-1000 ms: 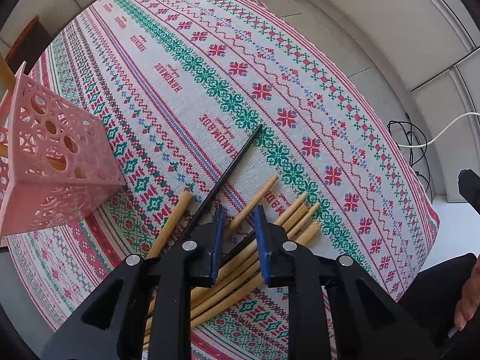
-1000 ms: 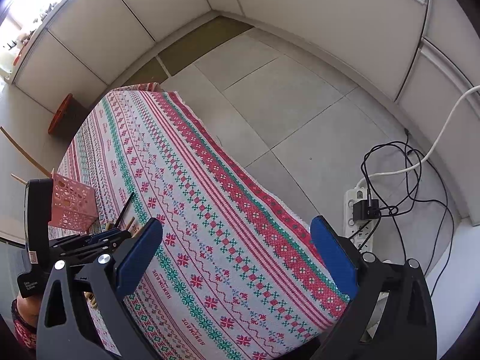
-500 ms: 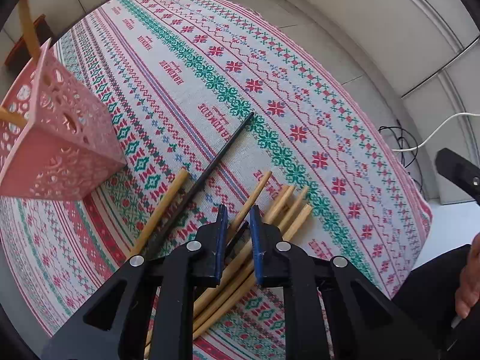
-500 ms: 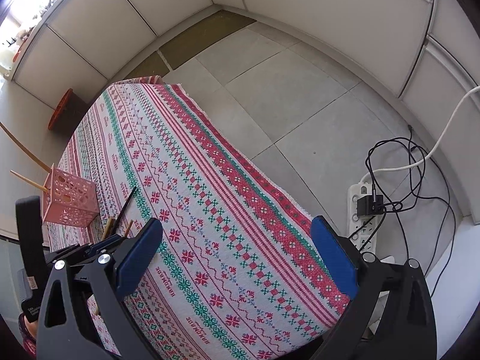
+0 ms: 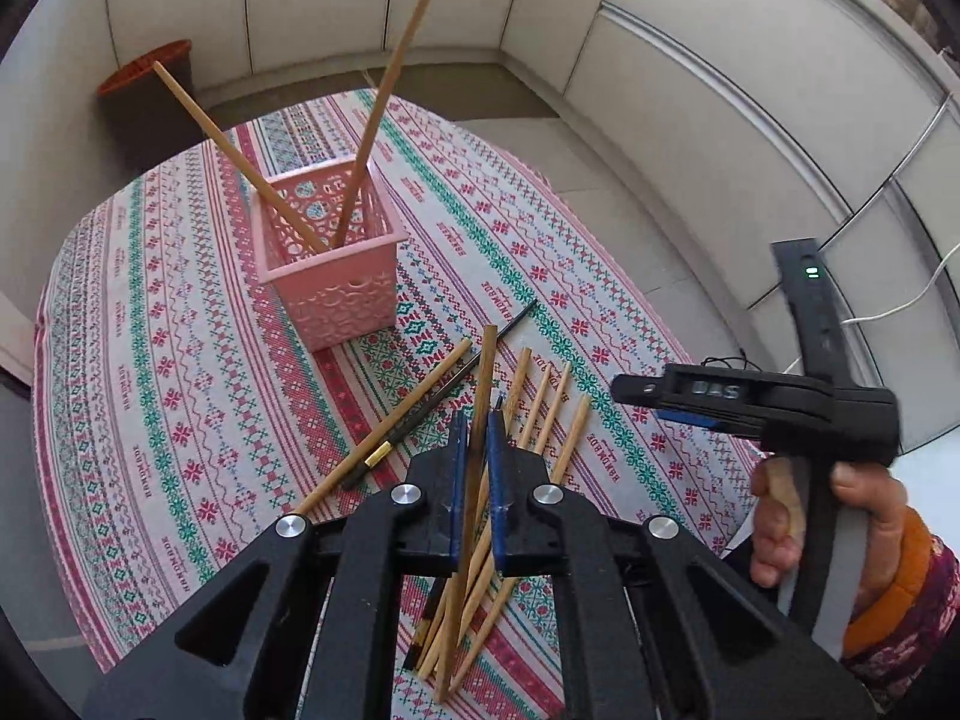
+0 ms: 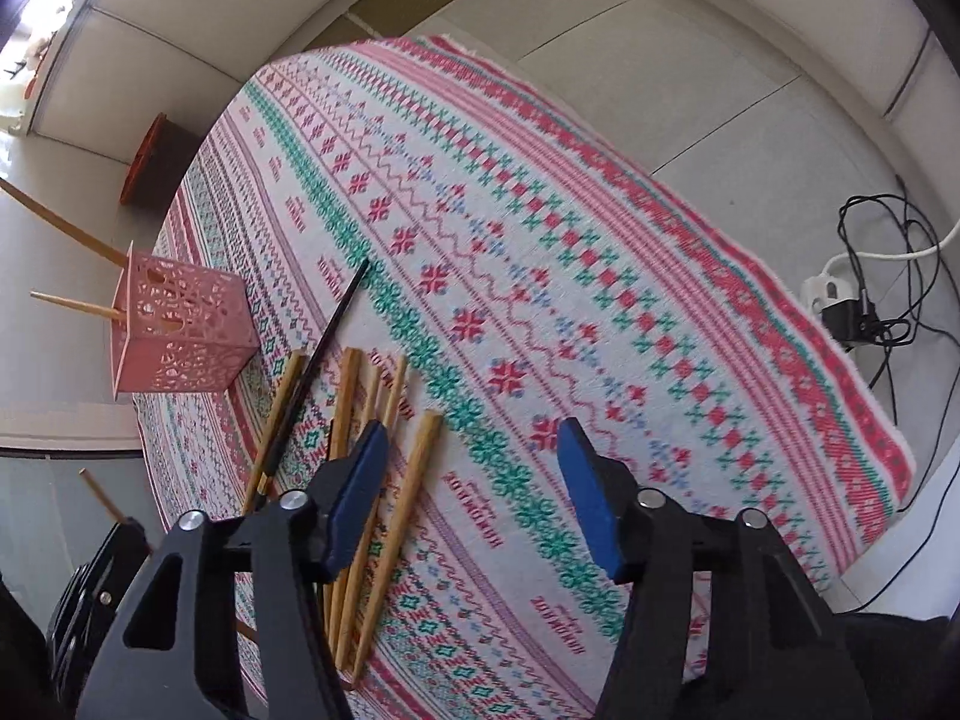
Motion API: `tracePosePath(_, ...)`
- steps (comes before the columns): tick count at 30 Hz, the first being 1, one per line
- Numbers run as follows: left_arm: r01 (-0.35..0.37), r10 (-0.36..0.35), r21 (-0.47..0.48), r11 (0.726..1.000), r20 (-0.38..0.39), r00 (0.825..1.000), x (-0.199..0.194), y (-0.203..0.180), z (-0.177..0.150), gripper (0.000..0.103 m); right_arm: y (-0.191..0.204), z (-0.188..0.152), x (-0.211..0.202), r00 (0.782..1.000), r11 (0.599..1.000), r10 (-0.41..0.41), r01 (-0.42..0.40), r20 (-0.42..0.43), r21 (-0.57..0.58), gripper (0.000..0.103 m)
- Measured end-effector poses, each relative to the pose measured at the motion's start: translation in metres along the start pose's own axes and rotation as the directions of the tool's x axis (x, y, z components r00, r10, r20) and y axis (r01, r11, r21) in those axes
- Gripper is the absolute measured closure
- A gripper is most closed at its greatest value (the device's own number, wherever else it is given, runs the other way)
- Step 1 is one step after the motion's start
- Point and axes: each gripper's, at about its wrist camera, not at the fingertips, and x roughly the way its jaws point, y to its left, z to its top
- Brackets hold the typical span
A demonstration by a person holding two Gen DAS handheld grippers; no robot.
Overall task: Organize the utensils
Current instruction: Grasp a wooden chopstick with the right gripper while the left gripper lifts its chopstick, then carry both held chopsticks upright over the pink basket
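Red, green and white cloth [image 5: 150,312] covers our table, with pale cupboard doors [image 5: 690,90] behind it. From our left side, the left gripper [image 5: 474,438] pinches one wooden chopstick [image 5: 483,378] tight and holds it above the cloth. More chopsticks [image 5: 540,396] lie below. The pink basket [image 5: 336,276] stands close by with two sticks [image 5: 384,90] in it. A hand [image 5: 840,516] holds the right gripper [image 5: 678,405].

From our right side, grey floor tiles [image 6: 690,48] and black cables [image 6: 876,276] show past the table. The right gripper's [image 6: 480,498] jaws are closing, with only cloth between them, just beside the chopstick pile.
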Motion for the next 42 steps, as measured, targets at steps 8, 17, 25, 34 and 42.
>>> tracePosePath(8,0.053,-0.055,0.016,0.998,0.100,0.993,-0.045,0.005,0.000,0.098,0.022,-0.006,0.029,0.995,0.996,-0.085,0.087,-0.057,0.035,0.068)
tracePosePath(17,0.048,-0.046,-0.006,0.999,0.152,0.987,-0.067,0.020,-0.003,0.098,0.058,-0.006,0.047,0.977,0.977,-0.211,0.211,-0.026,-0.029,0.093)
tracePosePath(25,0.025,-0.020,-0.026,0.999,0.182,0.983,-0.083,0.020,-0.004,0.098,0.049,-0.012,0.027,0.994,0.996,-0.089,0.089,0.066,0.004,0.095)
tracePosePath(34,0.003,0.003,-0.022,1.000,0.231,0.973,-0.105,0.010,-0.008,0.099,0.060,-0.042,-0.069,0.969,0.983,0.048,-0.003,0.241,-0.184,0.095)
tracePosePath(42,0.009,0.014,-0.135,0.991,0.172,0.985,-0.085,0.041,-0.011,0.098,0.057,-0.065,-0.123,0.941,0.959,0.155,-0.070,0.301,-0.274,0.095)
